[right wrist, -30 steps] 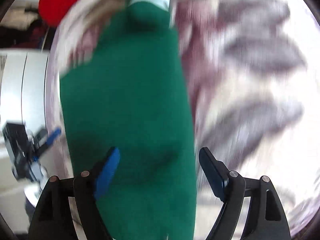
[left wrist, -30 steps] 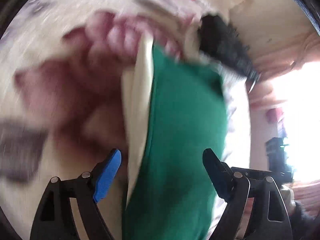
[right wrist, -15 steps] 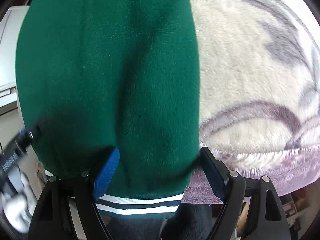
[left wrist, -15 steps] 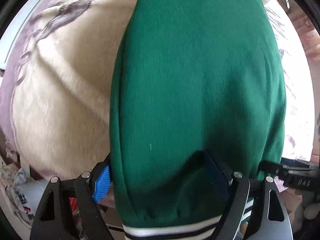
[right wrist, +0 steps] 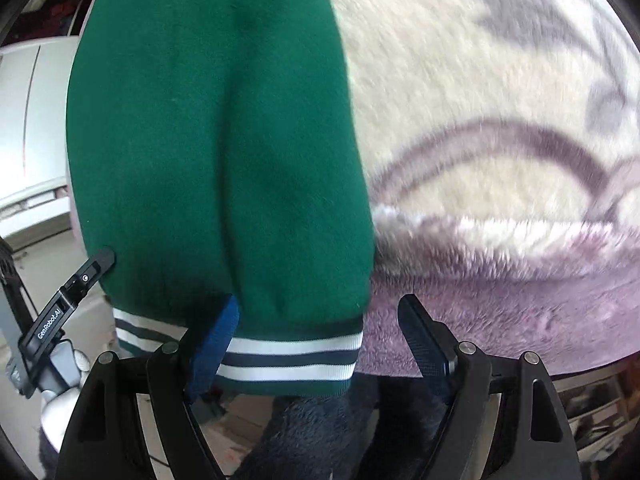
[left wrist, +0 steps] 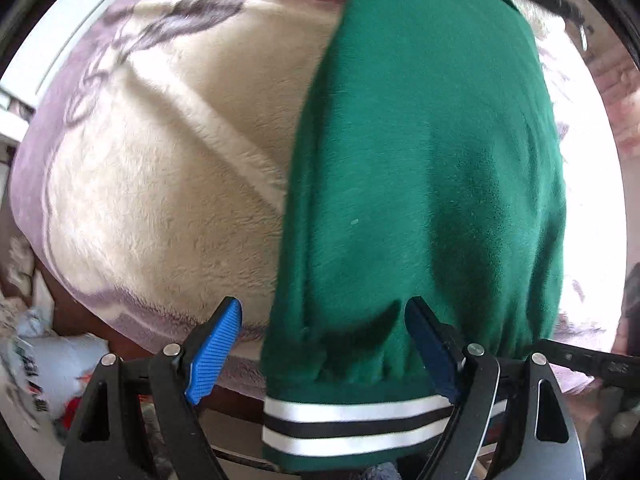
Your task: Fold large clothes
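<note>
Blue-padded, the left gripper (left wrist: 324, 344) stands spread over the striped hem of a green fleece garment (left wrist: 420, 168) lying on a cream-and-mauve plush blanket (left wrist: 160, 184). The right gripper (right wrist: 320, 336), likewise spread, straddles the hem's other corner. Only the right view shows a white appliance (right wrist: 32, 120); only the left shows floor clutter (left wrist: 44, 372).

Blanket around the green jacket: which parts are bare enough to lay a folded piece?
Bare cream blanket lies left of the green jacket in the left wrist view, and right of it in the right wrist view. The near edge by the striped hem is crowded with both hand-held grippers.
</note>
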